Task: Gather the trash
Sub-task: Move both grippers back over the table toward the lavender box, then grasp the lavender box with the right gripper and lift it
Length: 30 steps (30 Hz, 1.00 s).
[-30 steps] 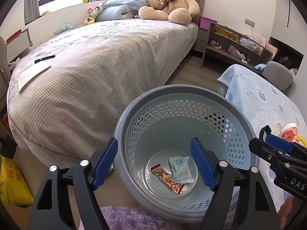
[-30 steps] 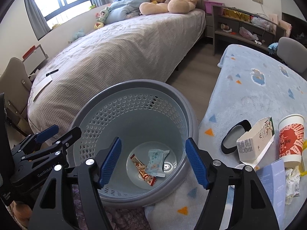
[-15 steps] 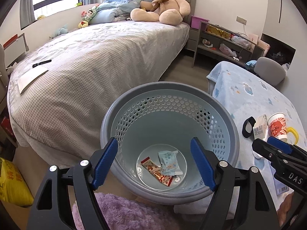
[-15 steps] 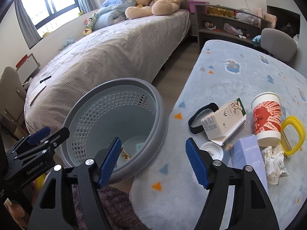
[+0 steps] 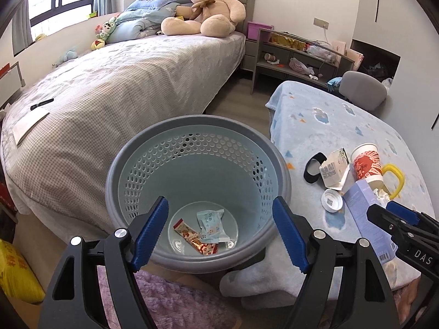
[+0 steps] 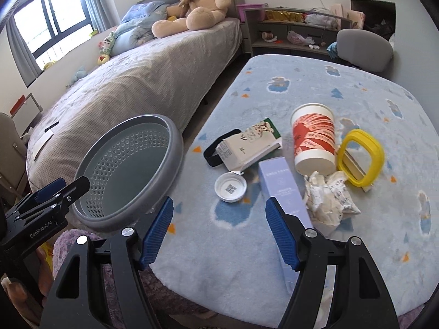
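Right gripper (image 6: 219,233), jaws wide and empty, faces the lavender box (image 6: 282,189); left gripper (image 5: 219,233), equally open, waits above the waste basket (image 5: 279,164), ready for drops.

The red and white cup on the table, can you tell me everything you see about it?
The paper cup stands upright on the blue blanket-covered table. It is white with a red patterned band and no lid; its inside is not visible. A yellow-framed mirror sits against its right side, crumpled paper lies just in front, and a milk carton lies to its left.
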{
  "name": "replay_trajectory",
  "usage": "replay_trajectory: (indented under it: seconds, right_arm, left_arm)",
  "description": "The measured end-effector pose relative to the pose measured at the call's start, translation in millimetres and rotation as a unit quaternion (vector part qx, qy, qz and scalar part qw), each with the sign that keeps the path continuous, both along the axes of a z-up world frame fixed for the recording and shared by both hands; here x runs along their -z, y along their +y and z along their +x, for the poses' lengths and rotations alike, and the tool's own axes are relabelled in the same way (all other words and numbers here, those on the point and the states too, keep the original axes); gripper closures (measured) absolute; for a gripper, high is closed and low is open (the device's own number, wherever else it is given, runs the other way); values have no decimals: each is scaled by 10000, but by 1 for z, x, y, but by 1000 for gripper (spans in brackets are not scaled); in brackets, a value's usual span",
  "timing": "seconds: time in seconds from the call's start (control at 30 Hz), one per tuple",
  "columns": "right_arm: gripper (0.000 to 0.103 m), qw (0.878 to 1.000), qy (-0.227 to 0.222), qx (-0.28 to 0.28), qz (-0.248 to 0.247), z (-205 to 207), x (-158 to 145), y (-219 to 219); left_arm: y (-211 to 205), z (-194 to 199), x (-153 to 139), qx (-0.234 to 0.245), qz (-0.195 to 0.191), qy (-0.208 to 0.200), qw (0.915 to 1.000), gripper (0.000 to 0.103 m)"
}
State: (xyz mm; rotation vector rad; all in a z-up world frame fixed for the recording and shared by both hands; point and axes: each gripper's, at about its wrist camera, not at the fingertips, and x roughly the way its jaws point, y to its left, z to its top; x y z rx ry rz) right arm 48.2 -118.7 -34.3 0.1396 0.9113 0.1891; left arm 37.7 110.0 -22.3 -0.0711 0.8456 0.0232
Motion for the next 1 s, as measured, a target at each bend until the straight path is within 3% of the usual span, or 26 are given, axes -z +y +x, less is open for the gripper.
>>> replay_trajectory:
  seconds: [0.5,1.0]
  right_arm:
    - [35,9987,219,428,-148,-19,25,-62]
    - [49,9980,599,195,53,-18,52,-53]
  left_arm:
    - [-52,-7,6,323,-29,138,9994,28]
    - [-61,-5,10,354,17,229,9991,28]
